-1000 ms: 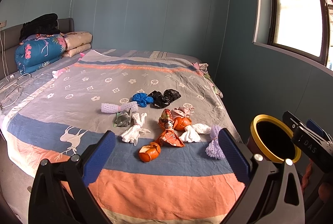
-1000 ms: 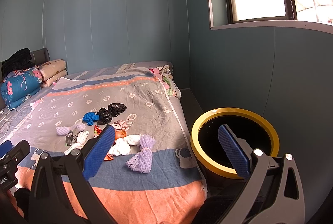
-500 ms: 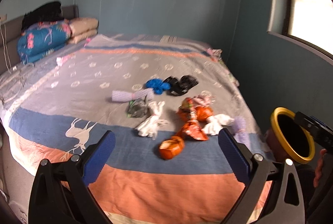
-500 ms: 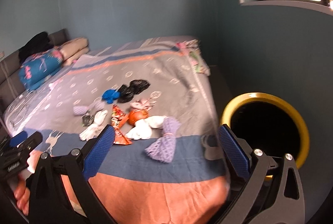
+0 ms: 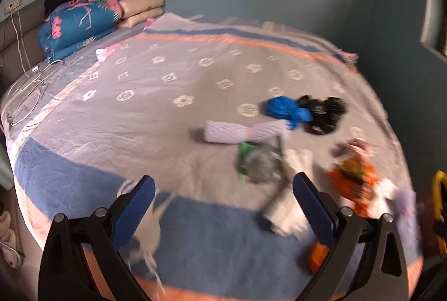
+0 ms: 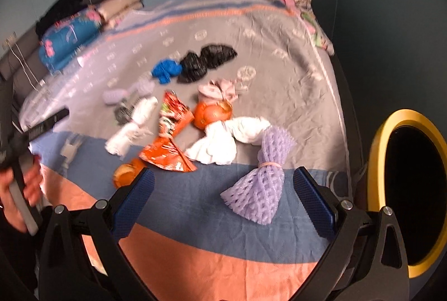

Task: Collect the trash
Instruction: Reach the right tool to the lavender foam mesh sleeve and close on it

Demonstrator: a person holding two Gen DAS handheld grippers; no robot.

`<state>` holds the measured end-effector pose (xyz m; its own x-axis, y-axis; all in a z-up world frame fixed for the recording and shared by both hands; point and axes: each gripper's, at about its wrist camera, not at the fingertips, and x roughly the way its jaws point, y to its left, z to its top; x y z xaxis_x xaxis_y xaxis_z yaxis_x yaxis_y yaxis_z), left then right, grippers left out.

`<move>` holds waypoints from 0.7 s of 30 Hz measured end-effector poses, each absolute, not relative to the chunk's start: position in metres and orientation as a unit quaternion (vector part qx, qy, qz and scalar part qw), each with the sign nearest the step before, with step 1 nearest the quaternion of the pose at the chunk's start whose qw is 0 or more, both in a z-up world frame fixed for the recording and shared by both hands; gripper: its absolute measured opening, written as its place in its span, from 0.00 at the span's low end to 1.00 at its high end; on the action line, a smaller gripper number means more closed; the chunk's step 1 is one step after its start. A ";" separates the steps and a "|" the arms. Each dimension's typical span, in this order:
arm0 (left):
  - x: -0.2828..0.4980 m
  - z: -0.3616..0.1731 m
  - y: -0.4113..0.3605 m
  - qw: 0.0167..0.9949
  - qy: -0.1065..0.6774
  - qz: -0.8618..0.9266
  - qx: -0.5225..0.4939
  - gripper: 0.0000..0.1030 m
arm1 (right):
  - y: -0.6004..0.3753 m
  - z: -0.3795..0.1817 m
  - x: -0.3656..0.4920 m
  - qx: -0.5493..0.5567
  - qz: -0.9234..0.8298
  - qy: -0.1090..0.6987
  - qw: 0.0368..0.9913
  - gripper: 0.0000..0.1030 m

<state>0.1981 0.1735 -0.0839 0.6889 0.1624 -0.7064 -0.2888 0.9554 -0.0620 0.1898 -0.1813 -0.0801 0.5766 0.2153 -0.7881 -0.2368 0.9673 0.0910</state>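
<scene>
Trash lies scattered on the bed's grey patterned cover. Nearest my open right gripper is a purple foam net, just ahead and right of centre. Behind it lie a white tissue wad, an orange snack wrapper, orange peel, a blue bag and a black bag. My left gripper is open over the cover; ahead of it lie a crumpled clear wrapper, a purple foam net, white tissue, a blue bag and a black bag.
A yellow-rimmed black bin stands on the floor at the bed's right side, its rim showing in the left wrist view. Folded quilts and pillows sit at the headboard, with white cables nearby. A hand holds the other gripper's handle at left.
Both grippers have tilted down and moved closer over the bed; the trash looks larger. The left view swung left, pushing the bin to the frame edge. Both stay open.
</scene>
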 end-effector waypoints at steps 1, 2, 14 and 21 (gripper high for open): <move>0.211 -0.090 0.182 0.910 0.384 0.125 -0.092 0.93 | -0.180 -0.086 0.196 -0.014 0.122 0.447 0.886 0.93; 0.223 -0.096 0.190 0.906 0.390 0.125 -0.102 0.93 | -0.179 -0.089 0.200 -0.015 0.120 0.450 0.885 0.92; 0.314 -0.144 0.232 0.886 0.418 0.138 -0.147 0.93 | -0.182 -0.134 0.232 -0.013 0.116 0.482 0.868 0.92; 0.338 -0.164 0.230 0.880 0.433 0.123 -0.150 0.93 | -0.185 -0.145 0.241 -0.011 0.111 0.488 0.866 0.92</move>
